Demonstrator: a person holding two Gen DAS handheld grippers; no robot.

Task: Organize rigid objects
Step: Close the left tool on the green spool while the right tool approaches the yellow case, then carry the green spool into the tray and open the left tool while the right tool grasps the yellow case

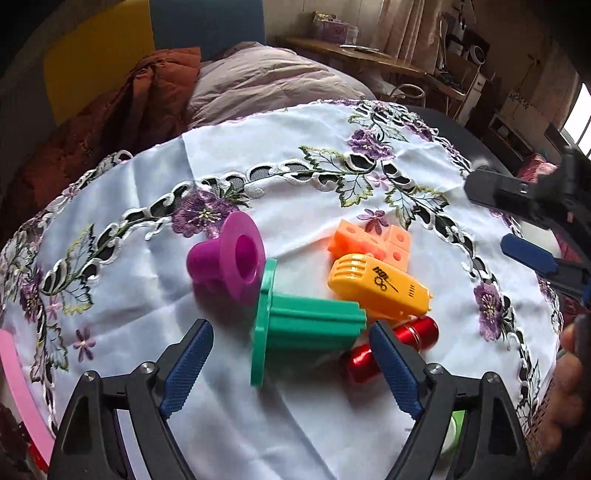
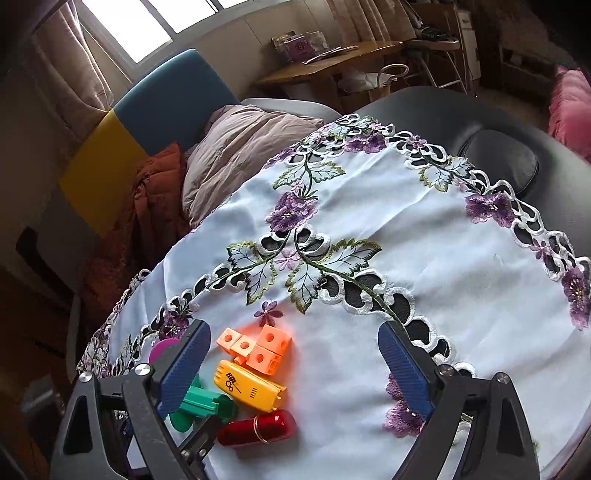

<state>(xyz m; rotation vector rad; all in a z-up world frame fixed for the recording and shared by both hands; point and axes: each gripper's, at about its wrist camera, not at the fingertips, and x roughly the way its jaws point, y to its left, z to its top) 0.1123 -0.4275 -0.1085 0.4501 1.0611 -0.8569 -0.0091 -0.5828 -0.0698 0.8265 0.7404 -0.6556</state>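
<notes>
Left hand-held gripper (image 1: pixel 291 363): tilted steeply down over the table, jaws spread wide, nothing clamped; blue ribbed pads (image 1: pixel 188 369) flank the green piece.
Right hand-held gripper (image 2: pixel 293 369): angled down, jaws wide apart, empty; seen from the left wrist view at the far right edge.
Green flanged piece (image 1: pixel 306 321): lying on its side just ahead of the left jaws, between the pads, untouched.
Purple flanged cup (image 1: pixel 229 258): on its side, just beyond the green piece, touching its flange.
Yellow toy (image 1: pixel 376 288): ahead-right of the left gripper, resting against the orange cubes (image 1: pixel 373 240).
Red metallic cylinder (image 1: pixel 391 343): beside the left gripper's right pad, partly hidden.
Table (image 2: pixel 443 302): white cloth, purple floral embroidery, cutwork border.
Room: bed with quilts (image 1: pixel 258 77), wooden desk (image 2: pixel 332 66), curtained window (image 2: pixel 147 26).
</notes>
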